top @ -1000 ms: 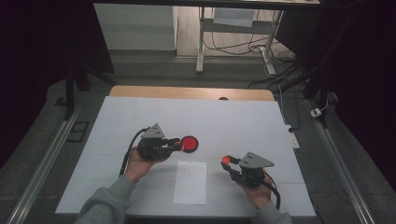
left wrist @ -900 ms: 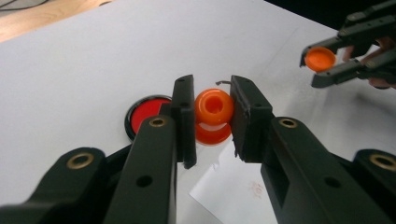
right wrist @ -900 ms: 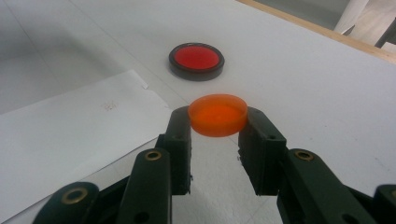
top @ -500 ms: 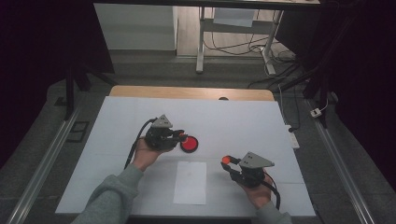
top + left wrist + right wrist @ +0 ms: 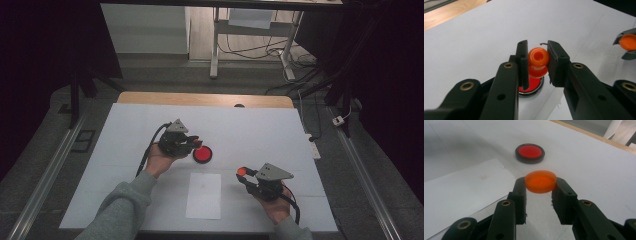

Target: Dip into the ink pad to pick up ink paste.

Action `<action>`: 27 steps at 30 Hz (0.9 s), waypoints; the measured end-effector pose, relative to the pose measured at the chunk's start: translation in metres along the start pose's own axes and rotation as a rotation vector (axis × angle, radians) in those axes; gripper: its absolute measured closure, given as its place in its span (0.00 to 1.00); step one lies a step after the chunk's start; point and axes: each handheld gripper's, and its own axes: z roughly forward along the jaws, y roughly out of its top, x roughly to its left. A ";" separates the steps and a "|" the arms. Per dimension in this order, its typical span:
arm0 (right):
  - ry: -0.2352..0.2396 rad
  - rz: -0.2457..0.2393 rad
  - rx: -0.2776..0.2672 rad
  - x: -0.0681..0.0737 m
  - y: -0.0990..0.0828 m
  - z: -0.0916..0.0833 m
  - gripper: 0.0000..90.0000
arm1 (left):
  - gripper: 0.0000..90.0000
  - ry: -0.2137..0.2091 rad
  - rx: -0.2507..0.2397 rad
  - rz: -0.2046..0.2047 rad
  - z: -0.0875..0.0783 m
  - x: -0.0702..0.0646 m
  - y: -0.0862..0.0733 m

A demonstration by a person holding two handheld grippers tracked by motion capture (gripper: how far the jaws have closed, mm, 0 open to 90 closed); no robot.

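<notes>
My left gripper (image 5: 538,60) is shut on a small orange knob-shaped piece (image 5: 538,56) with a hole in its end. It holds the piece just above a round red dish with a black rim (image 5: 532,86). In the high view this gripper (image 5: 198,142) hovers at the dish's (image 5: 202,154) near-left edge. My right gripper (image 5: 540,187) is shut on a flat orange round cap (image 5: 540,181), held off the table at the front right (image 5: 243,172). In the right gripper view the red dish (image 5: 530,152) lies farther ahead.
A white paper sheet (image 5: 204,195) lies flat near the front edge, between the two hands. The white tabletop (image 5: 260,130) has a wooden strip (image 5: 200,98) along its far edge. A power strip (image 5: 312,145) sits off the table's right side.
My left gripper has moved right and away from the person, bringing the orange knob piece over the red dish. The right gripper has stayed in place with its cap.
</notes>
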 end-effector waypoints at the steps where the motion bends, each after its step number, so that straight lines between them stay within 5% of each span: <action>1: 0.000 0.000 0.000 0.000 0.000 0.000 0.72 | 0.80 0.003 0.001 -0.001 0.002 0.001 0.001; 27: -0.004 0.000 0.007 0.000 0.000 0.001 0.72 | 0.80 0.009 0.093 -0.013 0.036 0.012 -0.005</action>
